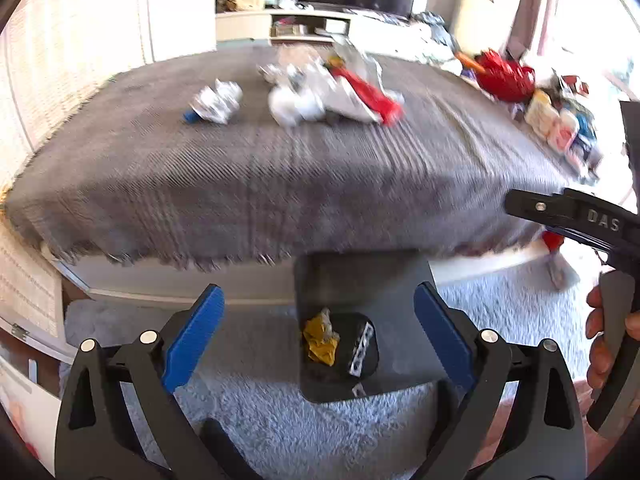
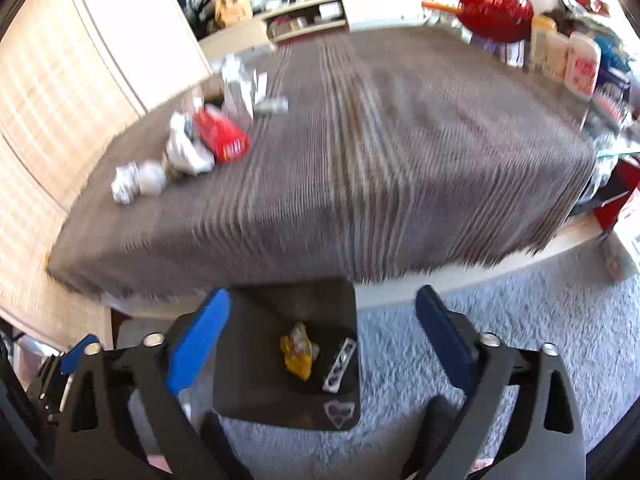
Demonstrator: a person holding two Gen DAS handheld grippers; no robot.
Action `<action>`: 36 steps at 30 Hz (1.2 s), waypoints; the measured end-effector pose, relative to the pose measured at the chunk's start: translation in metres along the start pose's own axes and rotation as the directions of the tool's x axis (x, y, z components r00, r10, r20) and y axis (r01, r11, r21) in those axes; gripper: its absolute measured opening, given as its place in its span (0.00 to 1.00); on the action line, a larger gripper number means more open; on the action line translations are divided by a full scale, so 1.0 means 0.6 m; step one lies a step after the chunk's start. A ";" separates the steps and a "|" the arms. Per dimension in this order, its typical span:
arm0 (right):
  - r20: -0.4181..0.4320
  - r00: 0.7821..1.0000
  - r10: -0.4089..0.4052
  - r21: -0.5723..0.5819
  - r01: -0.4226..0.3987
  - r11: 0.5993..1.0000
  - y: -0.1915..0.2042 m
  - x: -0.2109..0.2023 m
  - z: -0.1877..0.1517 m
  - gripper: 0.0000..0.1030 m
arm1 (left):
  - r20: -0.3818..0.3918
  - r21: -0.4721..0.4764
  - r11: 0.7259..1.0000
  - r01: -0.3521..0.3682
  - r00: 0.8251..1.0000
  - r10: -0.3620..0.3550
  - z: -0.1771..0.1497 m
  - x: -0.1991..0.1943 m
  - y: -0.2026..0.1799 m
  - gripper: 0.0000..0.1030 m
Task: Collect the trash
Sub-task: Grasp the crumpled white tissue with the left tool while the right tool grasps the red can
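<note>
Grey carpet [image 1: 280, 420], dark bin [image 1: 360, 280] with yellow wrapper [image 1: 320, 342] below both wide-open, empty hand-held grippers.

**Counts**

You've got one dark bin [image 1: 320, 276] on the rug, with one yellow wrapper [image 1: 319, 340] inside. One red packet [image 1: 370, 94] on the table, plus one crumpled white wad [image 1: 218, 102]. Other litter too blurred to count.

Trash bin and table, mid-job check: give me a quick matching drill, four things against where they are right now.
Things:
1. yellow wrapper
2. red packet
3. crumpled white paper
4. left gripper

Places or states:
A. on the grey tablecloth, leftmost of the litter in the left wrist view
B. inside the black bin
C. open, nothing between its fingers
D. on the tablecloth among the white wrappers

Pairs: 1-B, 2-D, 3-A, 4-C
</note>
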State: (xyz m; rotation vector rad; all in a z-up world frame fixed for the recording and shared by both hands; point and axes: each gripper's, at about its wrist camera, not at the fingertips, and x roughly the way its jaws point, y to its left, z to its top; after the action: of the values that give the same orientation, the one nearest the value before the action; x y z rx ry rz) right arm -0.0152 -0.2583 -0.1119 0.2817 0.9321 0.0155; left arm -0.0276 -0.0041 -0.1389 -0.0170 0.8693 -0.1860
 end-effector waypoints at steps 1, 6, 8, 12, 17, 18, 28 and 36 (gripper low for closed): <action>0.011 1.000 0.006 0.001 -0.006 1.000 0.003 -0.012 0.012 0.94 | 0.007 -0.004 1.000 -0.005 1.000 0.005 0.007 -0.007 0.006 0.89; 0.059 0.998 0.013 -0.035 -0.011 0.999 0.027 -0.049 0.057 0.94 | 0.052 0.013 0.999 -0.047 0.998 0.046 0.050 -0.050 0.022 0.91; 0.076 0.997 0.009 -0.046 -0.005 0.999 0.036 -0.058 0.072 0.94 | 0.064 0.024 0.997 -0.069 0.996 0.067 0.071 -0.064 0.027 0.92; 0.108 0.994 0.005 -0.084 0.004 0.996 0.060 -0.060 0.104 0.94 | 0.096 0.028 0.997 -0.076 0.993 0.073 0.118 -0.076 0.041 0.92; 0.075 0.997 0.026 -0.126 -0.016 0.992 0.079 -0.023 0.136 0.94 | 0.108 0.041 0.994 -0.097 0.990 0.092 0.162 -0.053 0.063 0.92; 0.057 0.998 0.037 -0.126 -0.030 0.992 0.081 -0.007 0.143 0.94 | 0.107 0.045 0.994 -0.102 0.990 0.096 0.168 -0.047 0.066 0.92; -0.020 0.995 0.093 -0.130 -0.095 0.987 0.097 0.106 0.179 0.83 | 0.044 0.005 0.996 -0.086 0.995 0.085 0.234 0.066 0.129 0.59; -0.066 0.986 0.151 -0.191 -0.161 0.968 0.121 0.155 0.188 0.63 | 0.010 0.030 0.996 -0.082 0.997 0.082 0.244 0.130 0.133 0.44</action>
State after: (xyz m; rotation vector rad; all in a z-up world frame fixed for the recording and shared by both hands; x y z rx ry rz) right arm 0.1378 -0.2022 -0.1040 0.1723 0.9493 0.2594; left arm 0.1455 0.0520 -0.1106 0.0460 0.8566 -0.1221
